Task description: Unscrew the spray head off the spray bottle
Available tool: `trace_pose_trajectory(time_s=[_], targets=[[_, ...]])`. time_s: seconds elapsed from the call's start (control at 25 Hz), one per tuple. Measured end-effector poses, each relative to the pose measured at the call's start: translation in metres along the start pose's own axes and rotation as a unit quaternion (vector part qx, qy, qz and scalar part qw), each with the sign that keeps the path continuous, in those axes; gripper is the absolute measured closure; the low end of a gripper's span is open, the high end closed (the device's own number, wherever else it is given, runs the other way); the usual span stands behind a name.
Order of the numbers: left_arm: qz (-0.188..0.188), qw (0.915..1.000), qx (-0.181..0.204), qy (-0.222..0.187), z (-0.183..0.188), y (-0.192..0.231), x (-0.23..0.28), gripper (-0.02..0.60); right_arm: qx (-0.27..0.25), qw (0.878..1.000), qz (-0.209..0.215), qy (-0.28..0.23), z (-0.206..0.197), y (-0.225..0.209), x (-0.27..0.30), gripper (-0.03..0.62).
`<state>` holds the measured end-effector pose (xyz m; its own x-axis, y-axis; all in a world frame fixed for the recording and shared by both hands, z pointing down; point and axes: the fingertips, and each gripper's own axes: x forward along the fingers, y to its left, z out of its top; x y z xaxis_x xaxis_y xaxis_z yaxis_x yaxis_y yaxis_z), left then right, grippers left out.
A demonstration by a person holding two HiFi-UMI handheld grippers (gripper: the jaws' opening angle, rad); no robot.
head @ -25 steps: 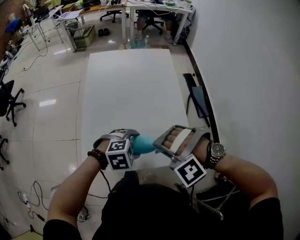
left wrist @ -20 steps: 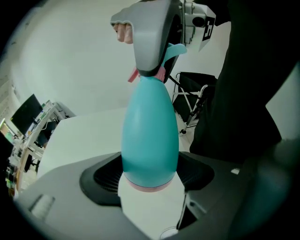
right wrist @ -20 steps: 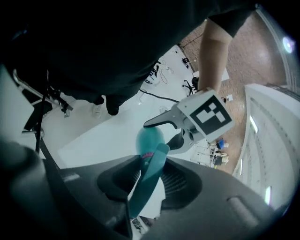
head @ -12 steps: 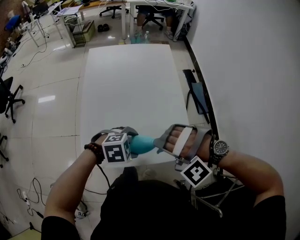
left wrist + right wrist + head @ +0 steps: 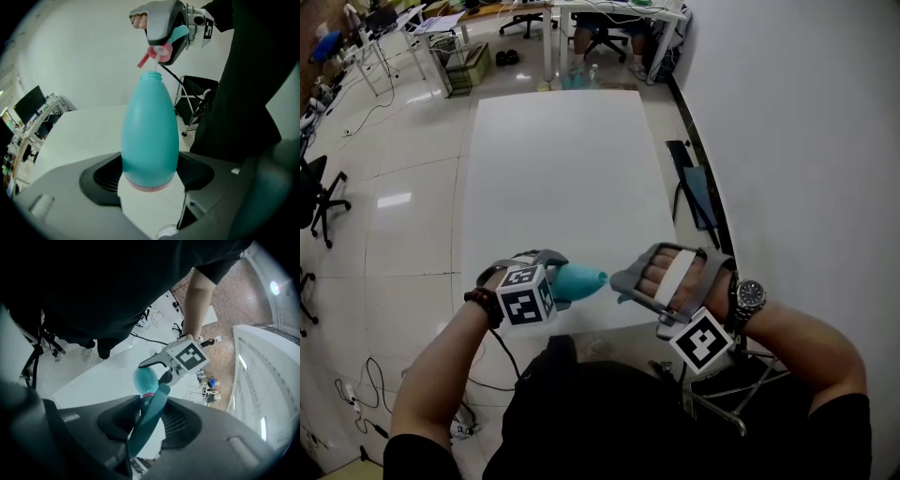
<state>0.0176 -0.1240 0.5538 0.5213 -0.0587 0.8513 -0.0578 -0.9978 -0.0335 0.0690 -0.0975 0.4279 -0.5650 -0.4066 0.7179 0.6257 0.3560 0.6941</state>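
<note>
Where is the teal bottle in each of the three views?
Head view: bottle low centre, lying sideways over the near end of the table.
Left gripper view: bottle dead centre and large, its base clamped in the left tongs.
Right gripper view: bottle centre and small, beyond the right tongs, which grip its spray head.
Shared landmark: the white table.

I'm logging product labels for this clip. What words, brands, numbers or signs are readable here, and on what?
No readable text anywhere in these views.
Spray bottle: plain teal, no label visible.
Left marker cube and right marker cube: black-and-white square patterns only, no characters.
Wristwatch: dial too small to read.
</note>
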Motion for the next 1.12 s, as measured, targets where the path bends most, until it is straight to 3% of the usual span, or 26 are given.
trace_pose_trajectory(time_s=[0.64, 1.12], targets=[[0.109, 0.9917, -0.067, 0.012, -0.057, 0.043, -0.002, 0.199, 0.042, 0.998, -0.041, 0.029, -0.026, -0.010, -0.028, 0.474], [0.145, 0.9768, -0.157, -0.012, -0.082, 0.061, -0.003, 0.199, 0.115, 0.991, -0.068, 0.032, -0.032, -0.018, -0.022, 0.474]])
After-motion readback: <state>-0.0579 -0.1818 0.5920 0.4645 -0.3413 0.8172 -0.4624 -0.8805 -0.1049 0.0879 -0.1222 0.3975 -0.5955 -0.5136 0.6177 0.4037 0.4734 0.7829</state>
